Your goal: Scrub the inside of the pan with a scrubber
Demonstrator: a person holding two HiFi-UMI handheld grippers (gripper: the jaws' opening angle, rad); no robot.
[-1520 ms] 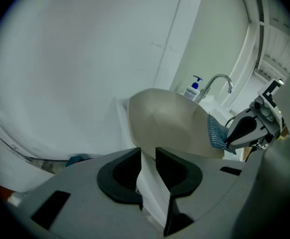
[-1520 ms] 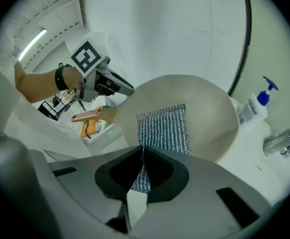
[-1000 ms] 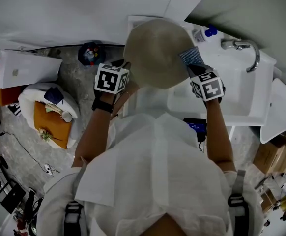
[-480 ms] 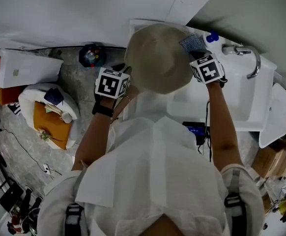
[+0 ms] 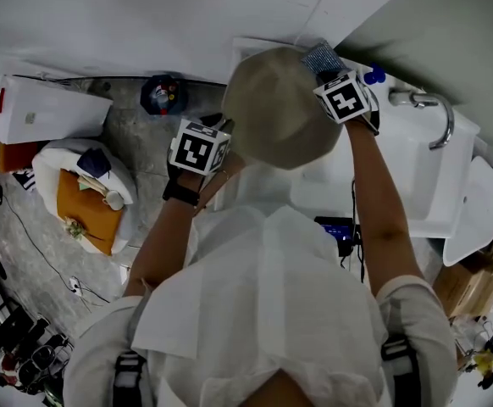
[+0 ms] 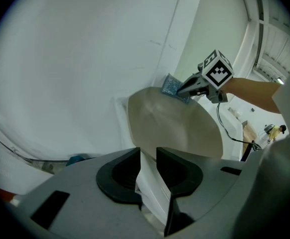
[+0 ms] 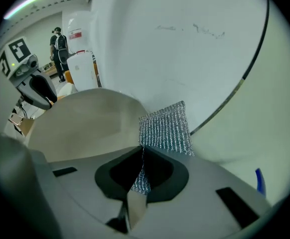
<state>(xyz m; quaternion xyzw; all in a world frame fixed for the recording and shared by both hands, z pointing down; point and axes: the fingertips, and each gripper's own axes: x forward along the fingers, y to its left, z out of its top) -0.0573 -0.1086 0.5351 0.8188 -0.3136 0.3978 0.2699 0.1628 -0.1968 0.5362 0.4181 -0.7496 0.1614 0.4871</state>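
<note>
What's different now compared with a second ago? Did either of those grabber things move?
The right gripper, shut on the scrubber, slid from the right side of the pan up to its far rim. The left gripper stayed put, still clamped on the pan's handle, and the pan kept its tilt.

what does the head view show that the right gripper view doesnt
Only the head view: the faucet, the sink and both of the person's arms.
Only the right gripper view: up close, the right gripper with its jaws shut on the scrubber, and a person standing far off.
Both: the pan held up, the scrubber at its rim, and the left gripper at the pan's other side.
</note>
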